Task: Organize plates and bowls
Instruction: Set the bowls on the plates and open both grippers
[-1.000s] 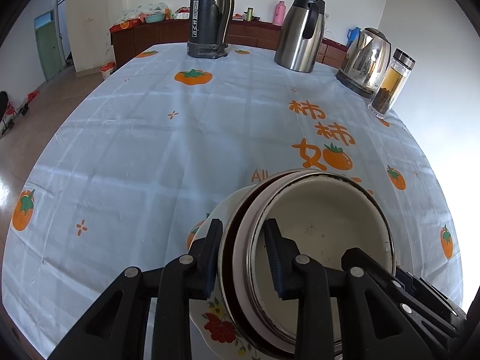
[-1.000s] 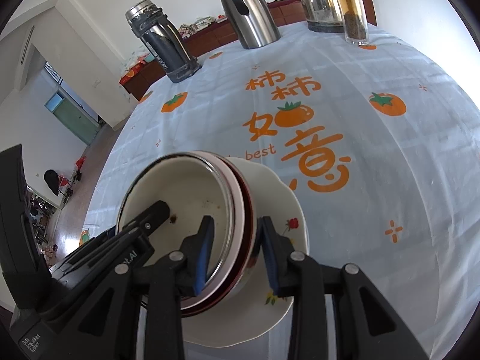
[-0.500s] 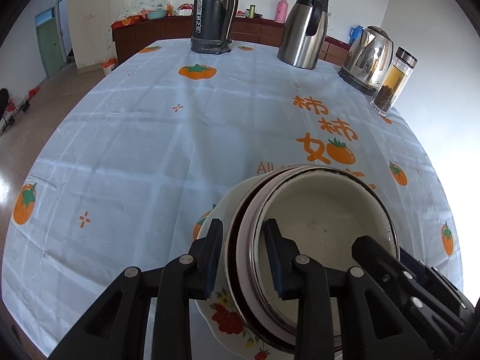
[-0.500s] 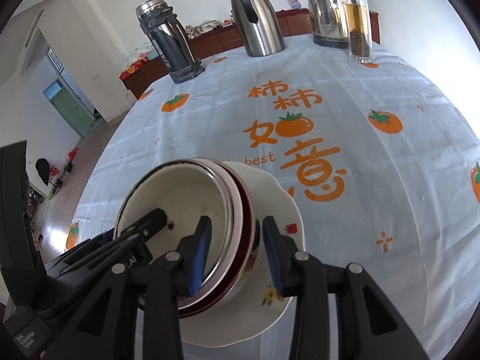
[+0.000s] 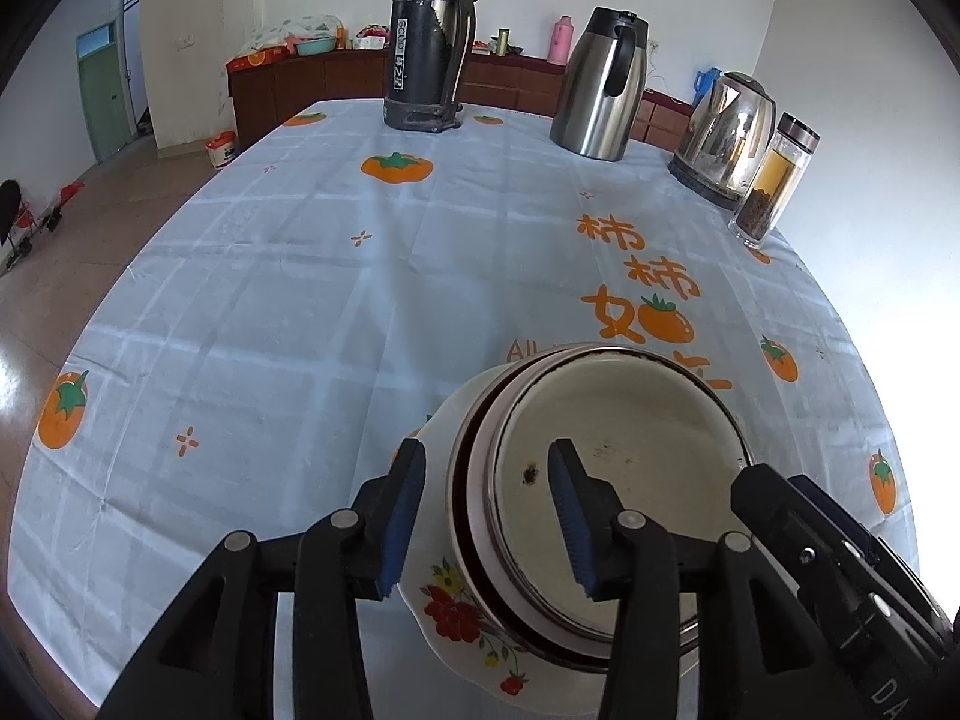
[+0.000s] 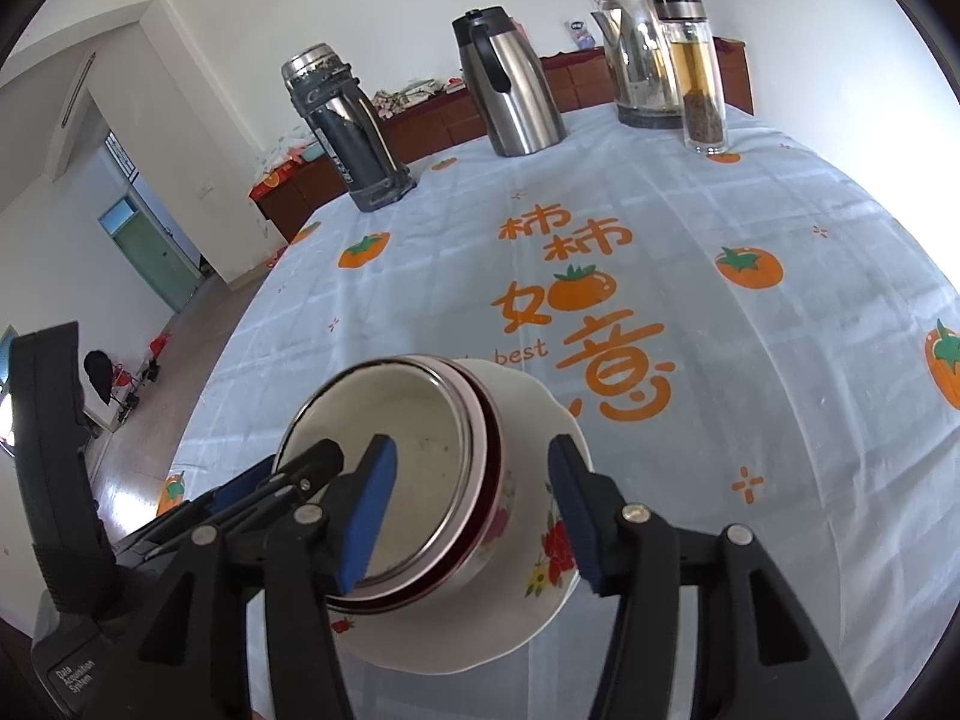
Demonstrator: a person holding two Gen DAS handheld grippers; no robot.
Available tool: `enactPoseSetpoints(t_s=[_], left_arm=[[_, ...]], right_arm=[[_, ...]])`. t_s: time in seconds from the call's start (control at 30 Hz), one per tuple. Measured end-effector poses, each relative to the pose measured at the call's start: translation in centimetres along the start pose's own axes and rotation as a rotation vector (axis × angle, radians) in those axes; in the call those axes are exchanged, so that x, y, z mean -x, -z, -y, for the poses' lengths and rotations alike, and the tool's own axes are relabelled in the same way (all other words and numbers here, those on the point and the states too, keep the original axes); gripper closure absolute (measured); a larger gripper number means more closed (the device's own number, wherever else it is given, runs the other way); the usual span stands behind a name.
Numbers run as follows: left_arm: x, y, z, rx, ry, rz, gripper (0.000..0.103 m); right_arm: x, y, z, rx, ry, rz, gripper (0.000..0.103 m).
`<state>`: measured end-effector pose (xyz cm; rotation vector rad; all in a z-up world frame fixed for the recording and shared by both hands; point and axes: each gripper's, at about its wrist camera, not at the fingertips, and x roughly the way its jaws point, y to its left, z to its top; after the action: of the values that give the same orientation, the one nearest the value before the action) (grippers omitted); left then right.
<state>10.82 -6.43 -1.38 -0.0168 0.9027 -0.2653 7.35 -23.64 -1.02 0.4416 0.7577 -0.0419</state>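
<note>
A cream enamel bowl point(image 5: 630, 438) sits nested in a pink-rimmed and a dark red bowl, all on a white flowered dish point(image 5: 444, 606) on the tablecloth. My left gripper point(image 5: 486, 516) straddles the stack's near left rim, one pad outside and one inside the cream bowl. Its jaws are opening and the pads stand off the rim. In the right wrist view my right gripper point(image 6: 468, 516) straddles the opposite side of the cream bowl point(image 6: 420, 420) and flowered dish point(image 6: 528, 414). Its jaws are opening too, with neither pad touching.
At the table's far side stand a dark flask point(image 5: 426, 42), a steel jug point(image 5: 600, 84), a kettle point(image 5: 720, 138) and a glass tea bottle point(image 5: 774, 180). The light blue persimmon tablecloth point(image 5: 300, 330) stretches left of the stack; the table edge is near on the left.
Both grippers were shut on the stack's rim and have now spread their jaws off it. The stack stays on the table. The right gripper has drawn back slightly.
</note>
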Motion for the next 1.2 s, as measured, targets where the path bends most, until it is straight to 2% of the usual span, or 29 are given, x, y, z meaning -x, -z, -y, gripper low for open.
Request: enactPoseSetpoints(t_s=[0.13, 0.23, 0.3, 0.73, 0.87, 0.97, 1.2], left_arm=[[0.3, 0.1, 0.3, -0.012, -0.005, 0.009, 0.051], [0.9, 0.3, 0.4, -0.019, -0.015, 0.033, 0.047], [1.2, 0.2, 0.4, -0.024, -0.024, 0.046, 0.046], [3.1, 1.2, 1.0, -0.068, -0.043, 0.135, 0.046], [3.7, 1.5, 0.9, -0.062, -0.033, 0.159, 0.045], [4.1, 1.8, 0.8, -0.056, -0.035, 0.183, 0.038], [5.0, 2.6, 1.1, -0.108, -0.090, 0.229, 0.037]], right_arm=[[0.6, 0.2, 0.2, -0.001, 0.007, 0.014, 0.048], [1.0, 0.2, 0.5, -0.011, 0.011, 0.029, 0.042], [1.2, 0.3, 0.6, -0.018, 0.006, 0.033, 0.039], [3.1, 1.2, 0.7, -0.011, 0.005, 0.091, 0.038], [3.7, 1.5, 0.9, -0.015, 0.011, 0.117, 0.032], [4.3, 1.8, 1.0, -0.011, 0.019, 0.133, 0.028], [5.2, 2.6, 0.9, -0.007, 0.018, 0.162, 0.023]])
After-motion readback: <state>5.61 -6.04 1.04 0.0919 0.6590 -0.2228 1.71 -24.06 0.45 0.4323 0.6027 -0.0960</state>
